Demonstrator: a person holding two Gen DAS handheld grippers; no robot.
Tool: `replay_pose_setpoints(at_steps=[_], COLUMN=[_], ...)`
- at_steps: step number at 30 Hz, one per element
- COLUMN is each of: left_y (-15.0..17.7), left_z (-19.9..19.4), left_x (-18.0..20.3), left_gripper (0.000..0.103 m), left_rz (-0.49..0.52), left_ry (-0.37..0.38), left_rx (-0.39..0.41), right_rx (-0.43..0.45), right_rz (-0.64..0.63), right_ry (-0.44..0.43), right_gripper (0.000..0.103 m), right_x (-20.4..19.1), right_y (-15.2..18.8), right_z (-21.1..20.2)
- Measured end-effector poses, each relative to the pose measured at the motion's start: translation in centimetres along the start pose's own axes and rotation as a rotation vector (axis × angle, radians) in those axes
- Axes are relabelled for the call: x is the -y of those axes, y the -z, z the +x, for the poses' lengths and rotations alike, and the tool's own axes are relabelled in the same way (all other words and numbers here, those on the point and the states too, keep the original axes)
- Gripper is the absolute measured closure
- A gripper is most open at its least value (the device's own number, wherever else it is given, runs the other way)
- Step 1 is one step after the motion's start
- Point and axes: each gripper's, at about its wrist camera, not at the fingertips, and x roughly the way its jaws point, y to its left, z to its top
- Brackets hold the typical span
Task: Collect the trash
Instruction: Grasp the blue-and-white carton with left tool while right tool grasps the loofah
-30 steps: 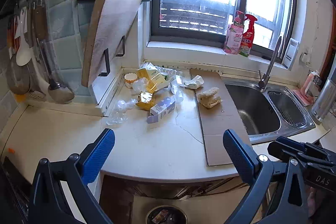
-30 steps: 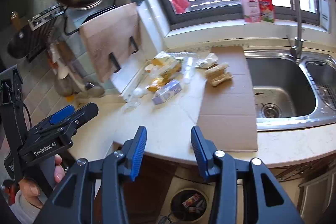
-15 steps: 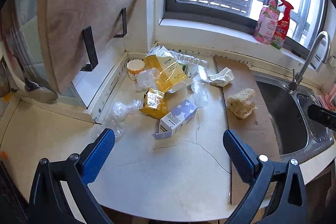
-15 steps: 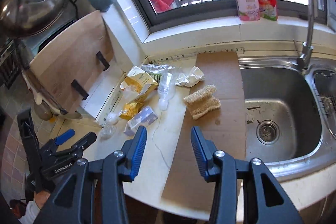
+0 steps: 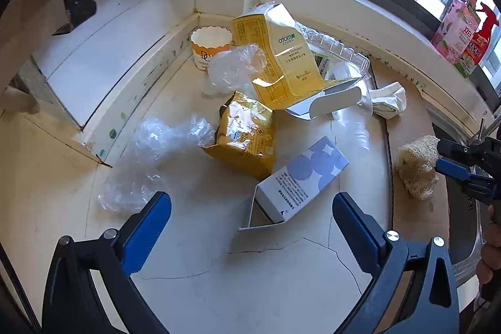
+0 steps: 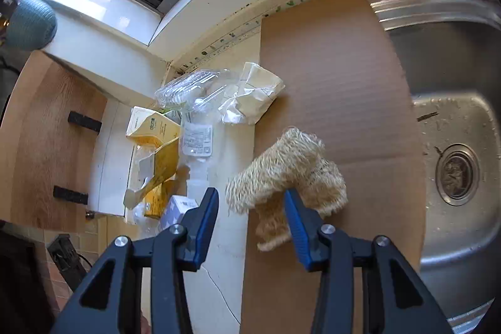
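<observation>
A pile of trash lies on the counter. A blue-and-white carton [image 5: 300,180] lies just ahead of my open left gripper [image 5: 250,218], between its fingers. Behind it are a crumpled gold bag [image 5: 247,133], a yellow box [image 5: 278,58], clear plastic wrap [image 5: 150,152], a paper cup [image 5: 209,46] and crumpled paper [image 5: 389,100]. A dry loofah [image 6: 288,168] lies on a cardboard sheet [image 6: 338,77]. My right gripper [image 6: 250,208] is open, its fingers straddling the loofah's near end. It also shows in the left wrist view [image 5: 454,161].
The steel sink [image 6: 457,127] lies right of the cardboard. A wooden cutting board [image 6: 47,146] leans on the left wall. Spray bottles [image 5: 460,30] stand on the window sill. A clear bottle [image 6: 197,143] and clamshell [image 6: 188,86] lie in the pile.
Both grippers have moved forward and down toward the counter. The left has closed in on the carton, the right on the loofah. Both stayed open.
</observation>
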Motion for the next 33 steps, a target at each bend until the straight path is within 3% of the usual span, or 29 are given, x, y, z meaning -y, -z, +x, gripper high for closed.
replay_pose_setpoints(at_steps=[11,16,21,23,33], left_y=[-0.3,0.2,0.8,1.0,2.1], left_z=[3.5,3.8,4.4,4.2,1.5], left_x=[2.1,1.8,1.5,1.5,1.3], left_gripper=[0.002,0.019,0.053,0.060,0.064], left_rz=[0.045,-0.004,-0.045,-0.056,-0.099], left_ry=[0.012,0.044,0.068,0.072,0.066], left_rx=[-0.062,-0.060,-0.081,-0.076,0.006], right_rx=[-0.035,-0.021,-0.021,-0.017,-0.003], right_rz=[0.060,0.043,0.018,0.001,-0.104], right_ry=[-0.043,-0.037,-0.056,-0.057,-0.090], right_gripper=[0.059,0.067,0.077,0.079,0.085], right_x=[1.4,1.3,1.3,1.1,-0.8], right_y=[-0.7,-0.5,0.1,0.3,1.8], right_z=[2.3,2.2,1.9,1.7,0.2])
